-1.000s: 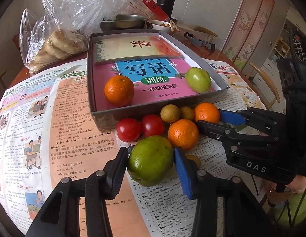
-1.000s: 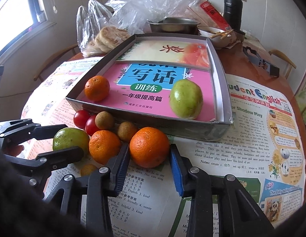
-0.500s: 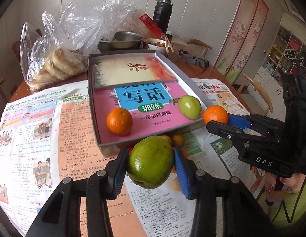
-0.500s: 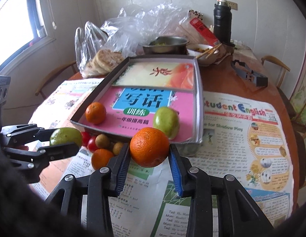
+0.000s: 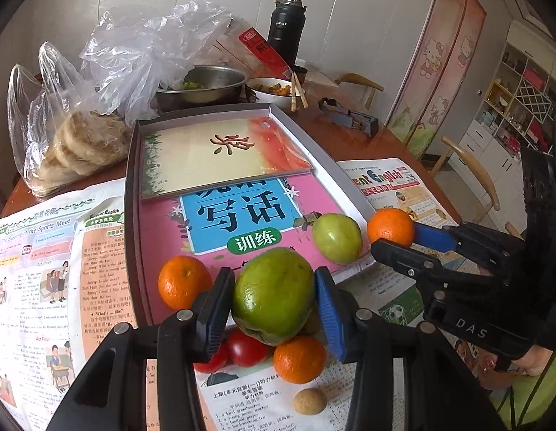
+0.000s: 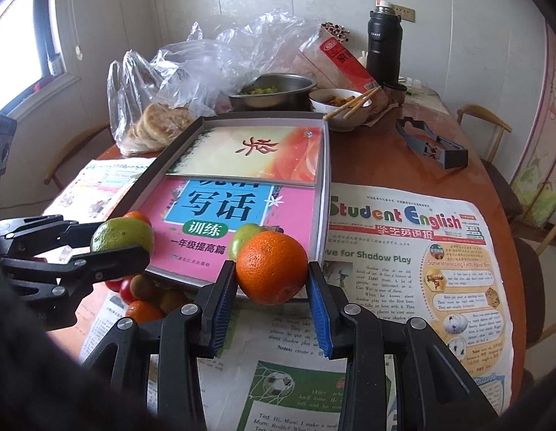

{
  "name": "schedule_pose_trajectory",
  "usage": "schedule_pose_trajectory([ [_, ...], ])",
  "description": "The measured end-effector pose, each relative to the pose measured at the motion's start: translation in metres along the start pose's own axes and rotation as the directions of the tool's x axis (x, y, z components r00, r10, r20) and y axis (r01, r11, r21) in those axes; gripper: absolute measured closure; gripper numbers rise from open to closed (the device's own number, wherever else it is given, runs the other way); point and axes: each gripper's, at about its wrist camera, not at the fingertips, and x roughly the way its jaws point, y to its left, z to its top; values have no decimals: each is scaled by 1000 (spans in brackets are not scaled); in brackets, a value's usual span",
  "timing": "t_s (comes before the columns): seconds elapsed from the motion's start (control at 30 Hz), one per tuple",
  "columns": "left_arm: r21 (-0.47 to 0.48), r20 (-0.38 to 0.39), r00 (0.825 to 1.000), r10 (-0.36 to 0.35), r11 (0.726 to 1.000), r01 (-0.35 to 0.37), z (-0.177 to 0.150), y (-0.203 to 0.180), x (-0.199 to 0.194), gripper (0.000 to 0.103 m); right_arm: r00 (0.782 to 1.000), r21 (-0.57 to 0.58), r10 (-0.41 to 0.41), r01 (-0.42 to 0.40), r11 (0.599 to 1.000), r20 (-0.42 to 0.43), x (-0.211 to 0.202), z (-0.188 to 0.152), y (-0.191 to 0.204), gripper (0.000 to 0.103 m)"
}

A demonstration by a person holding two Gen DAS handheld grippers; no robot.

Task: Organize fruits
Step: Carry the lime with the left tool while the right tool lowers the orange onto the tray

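Observation:
My left gripper [image 5: 274,298] is shut on a big green citrus fruit [image 5: 273,295] and holds it in the air near the front edge of the grey tray [image 5: 131,194]. My right gripper [image 6: 272,274] is shut on an orange [image 6: 271,266], lifted near the tray's front right corner [image 6: 322,237]. The tray holds books, an orange [image 5: 183,281] and a green fruit [image 5: 336,237]. On the newspaper below lie tomatoes [image 5: 246,351], an orange [image 5: 299,359] and a small brown fruit [image 5: 309,400].
Behind the tray stand plastic bags with flatbread [image 5: 80,143], a steel bowl [image 5: 206,84], a food bowl with chopsticks [image 6: 337,107] and a black flask [image 5: 285,28]. A black clamp [image 6: 430,145] lies on the table at the right. Chairs surround the table.
Both grippers have lifted their fruit off the newspaper and moved up and towards the tray. The fruit pile on the paper has stayed in place.

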Motion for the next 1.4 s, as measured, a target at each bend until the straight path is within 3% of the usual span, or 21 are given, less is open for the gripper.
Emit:
schedule_pose_trajectory([
  [0.3, -8, -11, 1000, 10, 1000, -10, 11, 1, 18, 57, 1000, -20, -22, 22, 1000, -5, 10, 2, -1, 63],
  [1.4, -25, -64, 998, 28, 999, -30, 4, 3, 47, 57, 999, -8, 10, -11, 1000, -32, 28, 4, 3, 62],
])
